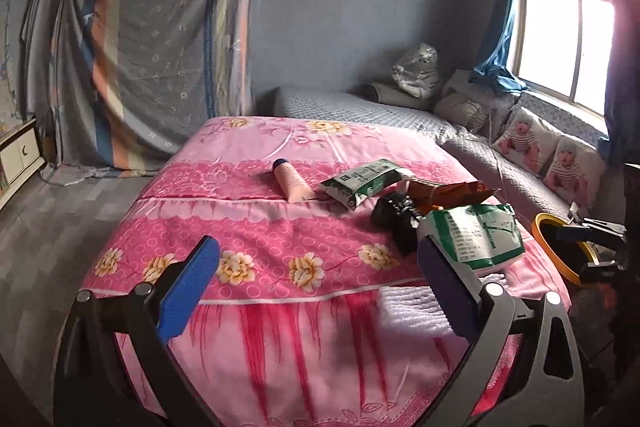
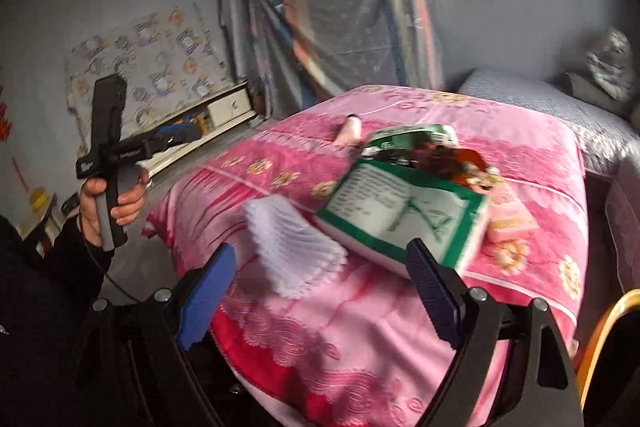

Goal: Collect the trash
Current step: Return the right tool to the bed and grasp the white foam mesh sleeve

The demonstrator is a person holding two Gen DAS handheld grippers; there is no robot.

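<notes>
Trash lies on a pink flowered quilt (image 1: 256, 227): a pink tube (image 1: 292, 181), a green and white wrapper (image 1: 362, 181), an orange wrapper (image 1: 452, 193), a black crumpled thing (image 1: 396, 217), a green and white packet (image 1: 474, 235) and white foam netting (image 1: 412, 311). My left gripper (image 1: 320, 291) is open and empty above the quilt's near part. My right gripper (image 2: 320, 291) is open and empty, just short of the netting (image 2: 296, 247) and the packet (image 2: 404, 215). A pink box (image 2: 510, 217) lies beside the packet.
A yellow-rimmed bin (image 1: 560, 251) stands at the bed's right side, its rim also in the right wrist view (image 2: 600, 339). The right gripper's body (image 1: 600, 235) reaches over it. The left gripper's handle (image 2: 108, 163) is held in a hand. A grey bed (image 1: 360, 107) and pillows lie beyond.
</notes>
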